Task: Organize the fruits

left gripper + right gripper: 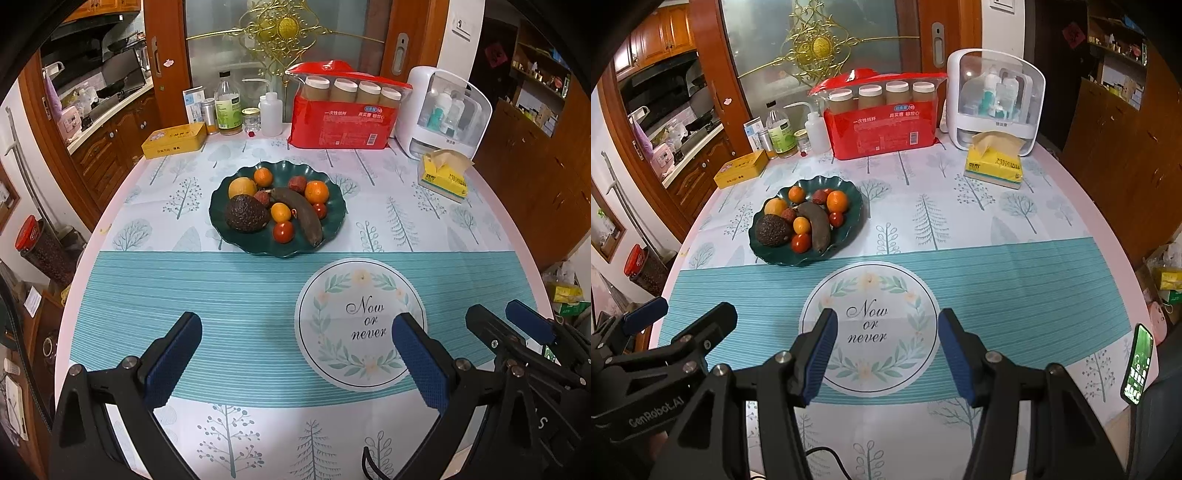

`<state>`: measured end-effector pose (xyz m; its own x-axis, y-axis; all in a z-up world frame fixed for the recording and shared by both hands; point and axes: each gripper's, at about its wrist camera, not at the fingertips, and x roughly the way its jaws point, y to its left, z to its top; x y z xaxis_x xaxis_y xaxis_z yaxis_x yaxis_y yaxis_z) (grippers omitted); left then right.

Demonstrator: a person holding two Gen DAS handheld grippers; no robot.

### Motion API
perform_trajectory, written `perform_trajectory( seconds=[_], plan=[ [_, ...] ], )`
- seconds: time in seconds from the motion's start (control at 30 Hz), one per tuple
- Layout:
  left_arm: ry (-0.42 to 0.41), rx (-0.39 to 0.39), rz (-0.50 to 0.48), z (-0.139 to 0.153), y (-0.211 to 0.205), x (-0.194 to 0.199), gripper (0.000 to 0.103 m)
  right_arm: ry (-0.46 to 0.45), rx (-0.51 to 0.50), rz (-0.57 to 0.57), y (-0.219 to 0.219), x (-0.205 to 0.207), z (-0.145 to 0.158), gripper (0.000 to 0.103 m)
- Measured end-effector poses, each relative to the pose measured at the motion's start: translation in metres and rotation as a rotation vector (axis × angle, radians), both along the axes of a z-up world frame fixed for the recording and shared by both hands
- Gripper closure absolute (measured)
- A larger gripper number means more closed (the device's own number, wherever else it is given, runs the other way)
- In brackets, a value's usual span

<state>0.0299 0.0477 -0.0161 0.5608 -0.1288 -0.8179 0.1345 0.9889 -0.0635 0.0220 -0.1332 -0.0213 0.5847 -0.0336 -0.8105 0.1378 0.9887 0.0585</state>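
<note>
"Now or never" on tablecloth [871, 325]; "GenRobot.AI" on left tool [646, 317].

Fruit [280, 210] in plate [334, 225], mid-table; package [340, 118] behind it; tissue box [445, 177] right.

Tissue box [994, 165]; red pack [884, 127]; phone [1138, 364]

A dark green scalloped plate [334, 221] holds all the fruit. A dark brown avocado [246, 213] lies at its near left, and a browned banana [301, 214] runs diagonally across the middle. Around these sit two oranges [317, 192], a yellow fruit [242, 187], red tomatoes [283, 232] and lychees [297, 183].
</note>
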Motion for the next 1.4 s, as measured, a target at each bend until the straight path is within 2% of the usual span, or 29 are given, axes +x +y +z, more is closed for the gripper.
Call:
perform_trajectory(
  seconds=[1.4],
  plan=[
    [0.029,0.027,-0.052,-0.008,-0.003,-0.006,0.001,0.001,0.019,-0.04,-0.01,-0.012,-0.006,0.046]
  ],
)
